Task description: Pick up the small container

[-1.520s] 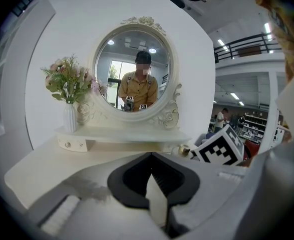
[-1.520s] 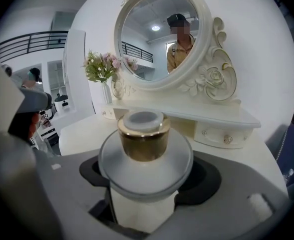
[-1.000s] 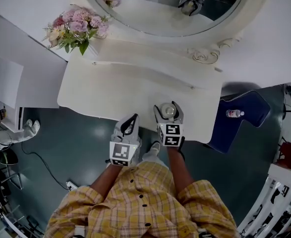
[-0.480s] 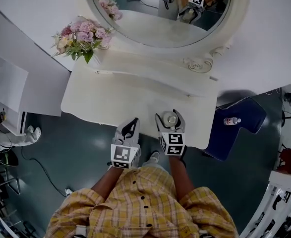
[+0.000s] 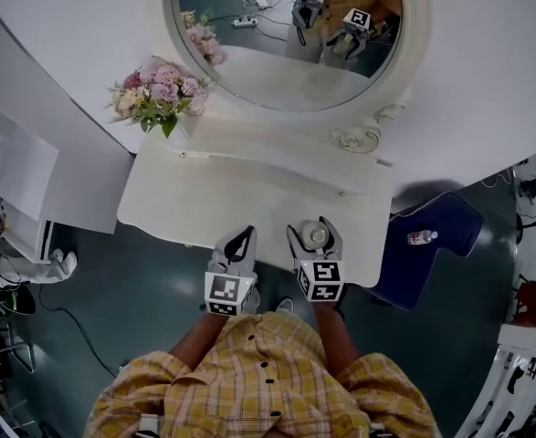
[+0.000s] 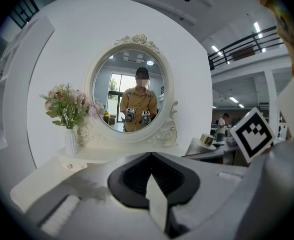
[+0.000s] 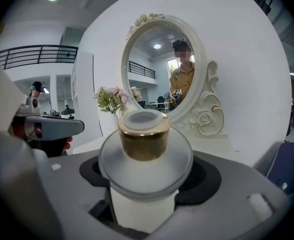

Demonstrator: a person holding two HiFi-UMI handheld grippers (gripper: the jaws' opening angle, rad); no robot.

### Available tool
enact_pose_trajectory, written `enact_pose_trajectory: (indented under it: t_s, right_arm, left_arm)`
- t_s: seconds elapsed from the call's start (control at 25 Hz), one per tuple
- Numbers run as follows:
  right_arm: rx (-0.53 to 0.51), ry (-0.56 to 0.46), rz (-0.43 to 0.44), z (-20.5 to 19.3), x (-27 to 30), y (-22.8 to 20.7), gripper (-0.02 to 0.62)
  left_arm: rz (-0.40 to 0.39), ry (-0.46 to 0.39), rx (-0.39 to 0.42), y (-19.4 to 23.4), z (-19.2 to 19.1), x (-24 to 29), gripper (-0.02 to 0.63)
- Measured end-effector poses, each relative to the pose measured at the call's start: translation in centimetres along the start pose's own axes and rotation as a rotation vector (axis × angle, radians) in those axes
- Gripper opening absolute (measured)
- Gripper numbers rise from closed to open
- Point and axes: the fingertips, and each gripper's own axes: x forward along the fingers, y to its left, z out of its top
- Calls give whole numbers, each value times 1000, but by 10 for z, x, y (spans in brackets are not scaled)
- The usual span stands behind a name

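Observation:
The small container [image 5: 315, 235] is a frosted jar with a gold cap [image 7: 143, 138]. It sits between the jaws of my right gripper [image 5: 315, 230], which is shut on it over the front edge of the white vanity table [image 5: 240, 185]. In the right gripper view the jar stands upright and fills the middle between the jaws of the right gripper [image 7: 145, 184]. My left gripper [image 5: 240, 239] is just left of it at the same table edge, shut with nothing in it. The left gripper view shows the shut left gripper [image 6: 154, 196] and the jar's gold cap [image 6: 206, 140] off to the right.
A round mirror [image 5: 290, 35] in a white ornate frame rises behind the table. A vase of pink flowers [image 5: 158, 89] stands at the back left. A dark blue seat [image 5: 446, 217] with a small bottle [image 5: 419, 237] on it is right of the table. A white cabinet [image 5: 21, 172] stands to the left.
The head view has tilted, so more of the mirror shows. Both grippers keep their places at the table's front edge, the right one still shut on the jar.

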Motion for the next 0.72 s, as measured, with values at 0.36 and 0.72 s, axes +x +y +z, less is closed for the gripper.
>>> enact_pose_trajectory:
  t_s: [0.36, 0.72]
  right_arm:
    - [-5, -41, 8, 28, -12, 6, 341]
    - [-17, -73, 7, 53, -19, 13, 341]
  left_arm:
    - [-9, -28, 17, 5, 22, 0, 0]
    - [-31, -52, 31, 12, 35, 1, 0]
